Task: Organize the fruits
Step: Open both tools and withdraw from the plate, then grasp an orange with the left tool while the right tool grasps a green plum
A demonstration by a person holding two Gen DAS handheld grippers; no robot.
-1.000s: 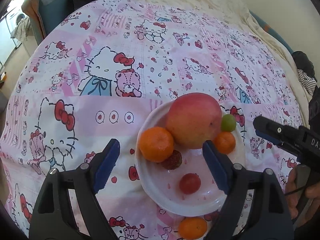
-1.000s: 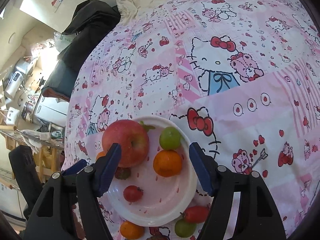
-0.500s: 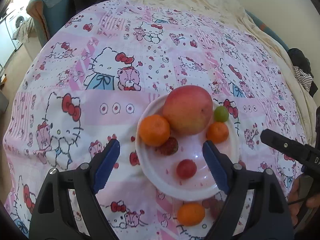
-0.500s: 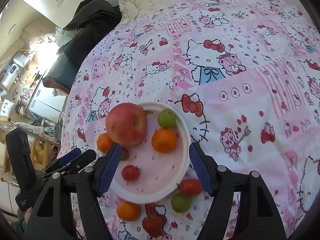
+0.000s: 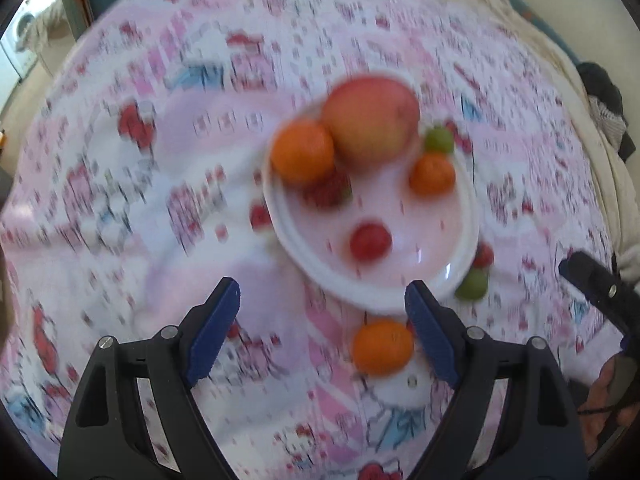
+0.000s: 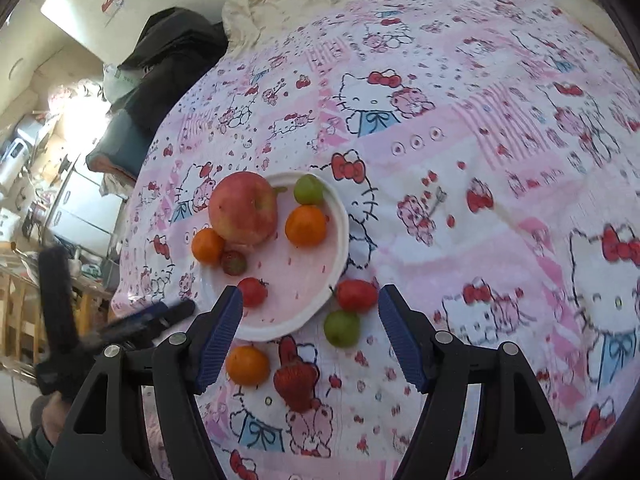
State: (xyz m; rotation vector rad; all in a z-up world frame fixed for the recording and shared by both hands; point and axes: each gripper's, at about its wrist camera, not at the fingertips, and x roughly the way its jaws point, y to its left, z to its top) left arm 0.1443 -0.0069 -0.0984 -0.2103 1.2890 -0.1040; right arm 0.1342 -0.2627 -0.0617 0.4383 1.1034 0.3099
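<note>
Right wrist view: right gripper held above the patterned bedsheet, fingers spread wide, nothing between them, pointing forward and down over the fruit. White plate lies ahead and to the left of the gap, its near rim partly behind the left finger. On the plate: big apple at the far left, green grape at the far rim, tangerine just nearer than the grape, second tangerine at the plate's left edge touching the apple, a dark strawberry beside it, cherry tomato near the left fingertip.

Off the plate, on the sheet, inside the finger gap: red tomato touching the plate's near rim, green fruit just nearer than it, loose tangerine close to the left finger, large strawberry beside that tangerine, closest to the palm.

Left gripper shows at far left, blurred, low beside the plate; a hand grips its handle.

Left wrist view: heavily motion-blurred. Left gripper also wide apart and empty, above the sheet. Plate ahead, right of centre. Loose tangerine just inside the right finger. Right gripper enters at the right edge; jaw spacing not readable from here.
</note>
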